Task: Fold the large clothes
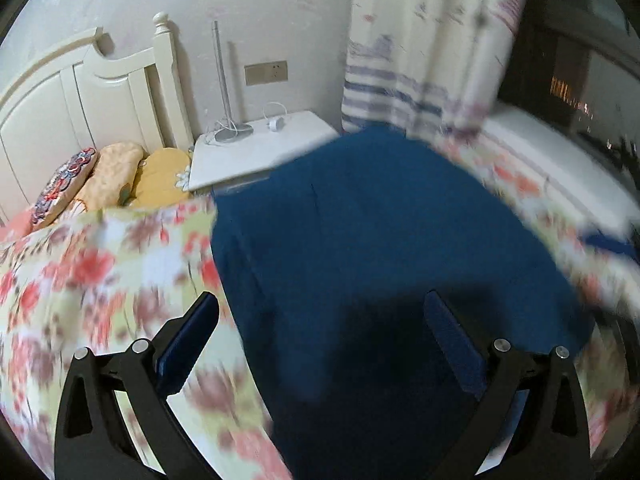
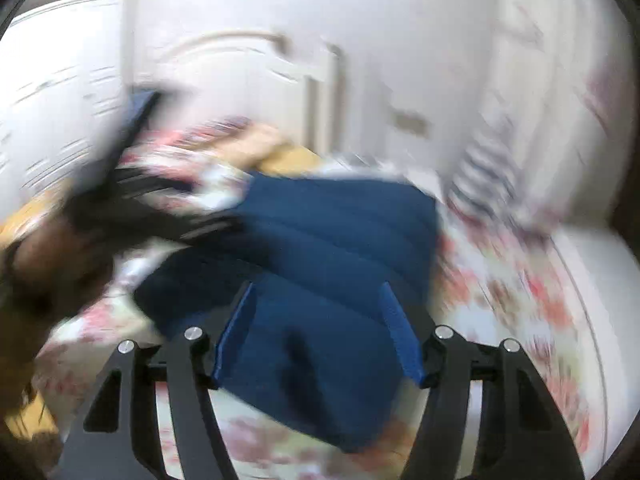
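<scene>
Folding a blue garment (image 1: 384, 248) on the floral bed (image 1: 100, 272).
Both grippers, left gripper (image 1: 320, 344) and right gripper (image 2: 320, 332), are hovering spread apart and empty, cloth lying just ahead beneath them; blurred, hurried motion is risking dragging folded layers askew.

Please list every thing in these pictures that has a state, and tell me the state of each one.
left gripper: open, holding nothing, above the garment.
right gripper: open, garment lies between its fingers, not clamped.
blue garment: lying on the bed, partly folded.
floral bedspread: spread over the bed.
curtain: hanging beside the window.
lamp: upright on the nightstand; lit or not, cannot tell.
</scene>
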Demonstrator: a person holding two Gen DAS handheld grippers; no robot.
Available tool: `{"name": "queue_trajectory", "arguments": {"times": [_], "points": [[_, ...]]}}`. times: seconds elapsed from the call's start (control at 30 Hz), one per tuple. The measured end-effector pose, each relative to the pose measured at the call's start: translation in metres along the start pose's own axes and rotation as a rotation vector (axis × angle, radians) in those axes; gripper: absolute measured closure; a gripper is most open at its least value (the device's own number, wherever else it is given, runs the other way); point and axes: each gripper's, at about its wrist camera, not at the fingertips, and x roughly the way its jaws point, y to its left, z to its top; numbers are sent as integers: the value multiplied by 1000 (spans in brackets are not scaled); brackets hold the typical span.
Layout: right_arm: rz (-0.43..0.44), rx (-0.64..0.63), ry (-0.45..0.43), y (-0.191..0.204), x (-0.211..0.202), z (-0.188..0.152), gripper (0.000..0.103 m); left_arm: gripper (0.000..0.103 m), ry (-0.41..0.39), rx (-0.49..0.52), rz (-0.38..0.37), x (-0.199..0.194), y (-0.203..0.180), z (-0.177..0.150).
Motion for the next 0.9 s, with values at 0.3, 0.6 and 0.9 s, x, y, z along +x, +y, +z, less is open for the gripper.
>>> {"name": "queue_trajectory", "arguments": {"times": [0.3, 0.6, 0.9], "points": [[-46, -25, 51, 8, 8, 8, 42, 4, -33, -84, -11, 13, 3, -33], [-34, -123, 212, 49, 138, 161, 42, 4, -43, -128, -35, 16, 7, -41], [-135, -286, 351, 101, 214, 143, 40, 4, -45, -144, -18, 19, 11, -45]]}}
